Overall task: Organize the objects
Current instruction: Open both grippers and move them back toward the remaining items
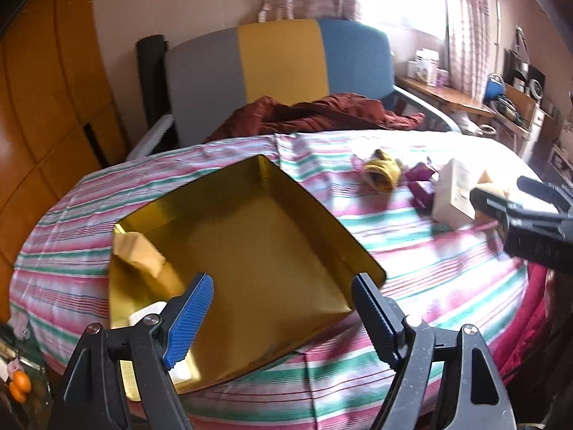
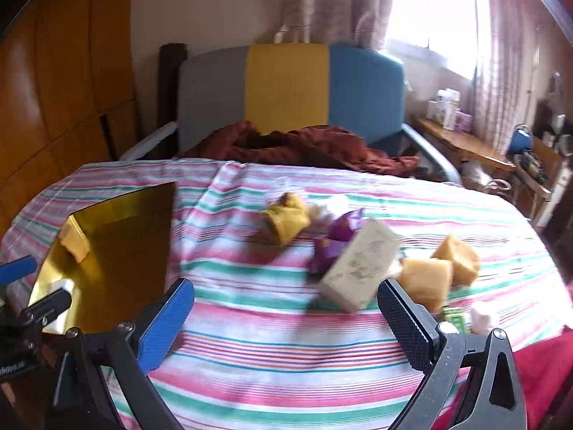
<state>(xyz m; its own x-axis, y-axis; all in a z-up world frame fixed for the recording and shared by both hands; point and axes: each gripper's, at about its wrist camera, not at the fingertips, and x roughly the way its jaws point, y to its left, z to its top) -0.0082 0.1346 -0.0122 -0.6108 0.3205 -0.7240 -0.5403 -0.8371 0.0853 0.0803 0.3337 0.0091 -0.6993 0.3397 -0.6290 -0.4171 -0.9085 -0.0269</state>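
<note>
A gold tin tray (image 1: 258, 243) lies on the striped tablecloth, seen at left in the right wrist view (image 2: 118, 251). A yellow block (image 1: 138, 252) and a white item (image 1: 147, 313) lie in it. My left gripper (image 1: 283, 297) is open and empty over the tray's near edge. My right gripper (image 2: 286, 308) is open and empty above the cloth; it shows at right in the left wrist view (image 1: 508, 193). Ahead of it lie a cream box (image 2: 358, 265), two yellow sponges (image 2: 440, 268), purple wrappers (image 2: 336, 240) and a yellow cloth item (image 2: 286, 222).
A round table with a striped cloth (image 2: 286, 358) holds everything. A grey, yellow and blue chair (image 1: 279, 61) with a red-brown garment (image 1: 322, 114) stands behind it. A wooden wardrobe (image 1: 43, 114) is at left, a cluttered desk (image 1: 465, 100) at right.
</note>
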